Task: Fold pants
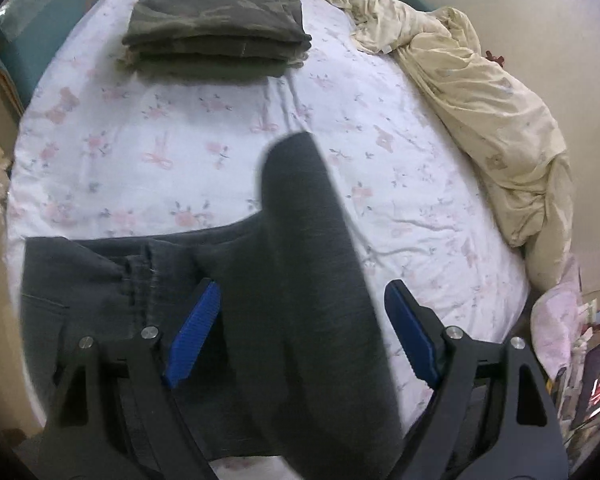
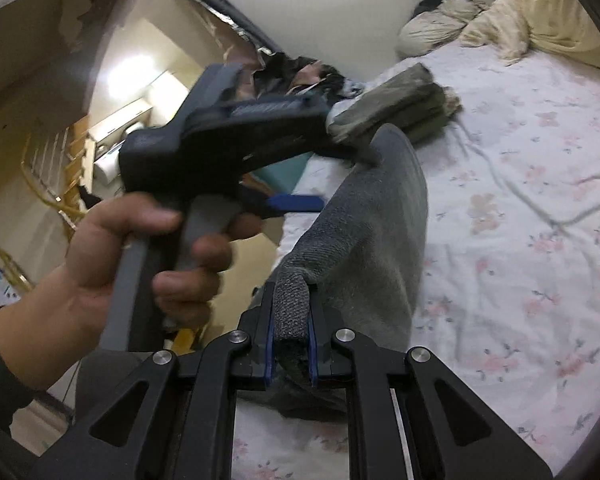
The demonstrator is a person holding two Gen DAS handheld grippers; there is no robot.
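Blue fingers (image 1: 196,336) of the left gripper (image 1: 300,332) stand wide apart in the left wrist view, and a thick band of the dark grey pants (image 1: 312,280) rises straight up between them without either pad pressing on it. Nothing is gripped on this side! To the left of the fingers the rest of the garment lies flat on the bed (image 1: 420,184), seams and a pocket showing. Well beyond the fingertips sits a folded olive stack (image 1: 216,36), already tidy, and off to the right lies a crumpled cream duvet (image 1: 480,96).

Over to the right wrist view: the right gripper (image 2: 292,344) has its fingers (image 2: 269,352) clamped tight on a bunched edge of the pants, the knit cloth squeezed into a narrow ridge between the pads. From there the fabric arcs up and away over the floral sheet. Just left of the fingers, a hand (image 2: 112,264) holds the handle of the other gripper, one blue pad visible. The olive stack lies past it.

Handling call: this cloth looks soft, fairly heavy and limp, so it will sag and swing from a single grip. It seems grippy rather than slick, and not fragile. My pick for a second hold is the hem or waistband edge, where the layers are thick, so the leg lays over flat.
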